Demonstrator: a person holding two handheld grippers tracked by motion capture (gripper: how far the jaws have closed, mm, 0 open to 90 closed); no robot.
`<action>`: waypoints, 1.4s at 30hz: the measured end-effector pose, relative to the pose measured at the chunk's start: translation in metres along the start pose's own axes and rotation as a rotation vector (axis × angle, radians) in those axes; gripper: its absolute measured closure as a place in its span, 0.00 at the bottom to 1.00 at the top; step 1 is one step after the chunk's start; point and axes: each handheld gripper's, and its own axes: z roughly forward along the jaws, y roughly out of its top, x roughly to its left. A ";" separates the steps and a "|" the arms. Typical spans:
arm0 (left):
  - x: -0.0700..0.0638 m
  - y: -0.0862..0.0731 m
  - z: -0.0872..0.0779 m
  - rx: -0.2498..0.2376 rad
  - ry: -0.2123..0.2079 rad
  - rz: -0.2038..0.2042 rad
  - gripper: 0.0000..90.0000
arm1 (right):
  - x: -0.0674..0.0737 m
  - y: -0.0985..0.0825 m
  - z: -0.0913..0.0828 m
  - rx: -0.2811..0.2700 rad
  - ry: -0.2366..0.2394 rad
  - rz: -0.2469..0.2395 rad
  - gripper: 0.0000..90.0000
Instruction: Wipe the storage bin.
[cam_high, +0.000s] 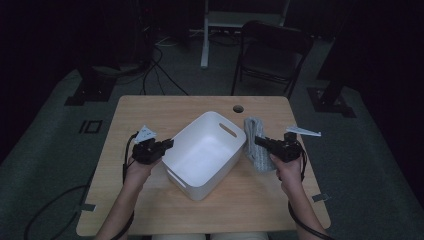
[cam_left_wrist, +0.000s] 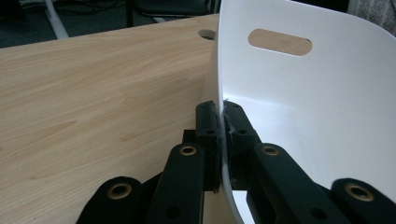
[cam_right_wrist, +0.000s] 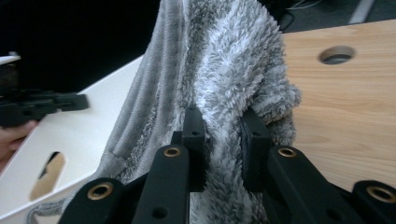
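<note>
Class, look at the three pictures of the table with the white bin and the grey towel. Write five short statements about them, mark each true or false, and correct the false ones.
1. The left gripper is shut on the wall of the white plastic bin. True.
2. The right gripper holds a fluffy grey towel. True.
3. The towel lies inside the bin. False: it hangs in the right gripper's jaws beside the bin, outside it.
4. The bin has slot handles cut into its walls. True.
5. The bin stands on a glass table. False: the table is light wood, with a round cable hole near its far edge.
</note>
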 end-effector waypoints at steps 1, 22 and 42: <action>0.000 0.000 0.001 0.000 -0.004 0.001 0.96 | 0.002 0.000 0.002 0.004 -0.001 -0.006 0.85; 0.004 -0.001 0.004 0.008 -0.057 0.023 0.95 | -0.009 -0.026 0.039 0.119 -0.080 0.021 0.85; 0.002 -0.001 0.004 0.009 -0.051 0.018 0.95 | -0.011 -0.029 0.037 0.109 -0.007 0.094 0.85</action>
